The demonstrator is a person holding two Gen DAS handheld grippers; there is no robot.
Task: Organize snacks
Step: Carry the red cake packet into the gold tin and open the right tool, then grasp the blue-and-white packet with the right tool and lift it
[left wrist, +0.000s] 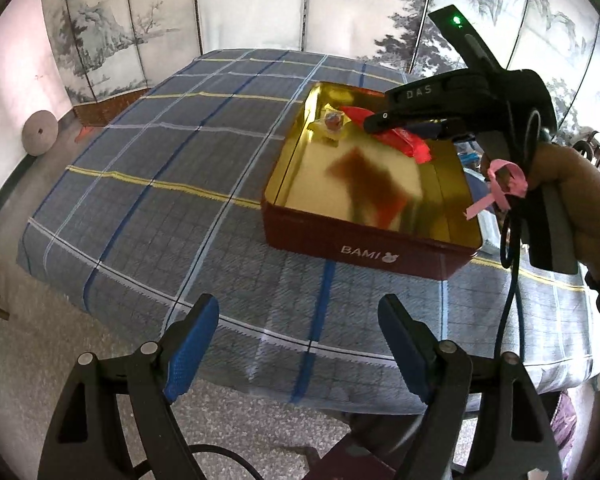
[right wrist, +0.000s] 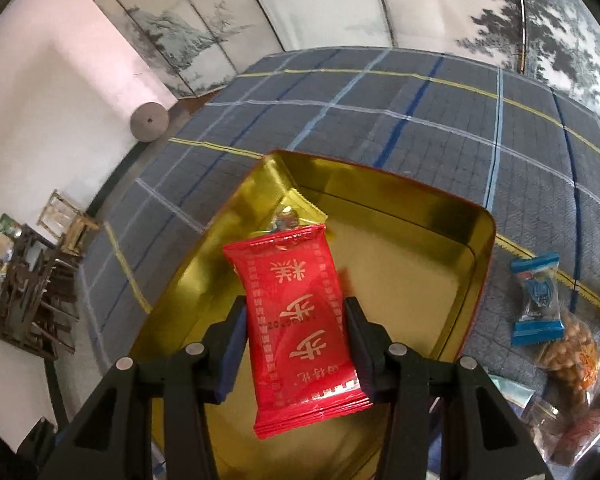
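Currently clamped between the right gripper fingers: a red foil snack packet with gold lettering, long axis running forward along the fingers, suspended above the open gold-lined red tin box. Directly below and ahead, bare tin floor; beyond the packet's far end, a gold-wrapped candy. Left gripper spread apart, empty, near the table edge, well apart from the tin.

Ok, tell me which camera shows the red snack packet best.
The right wrist view: the red snack packet fills the centre, printing legible, between the jaws above the tin. The left wrist view shows only its far end beneath the right gripper.
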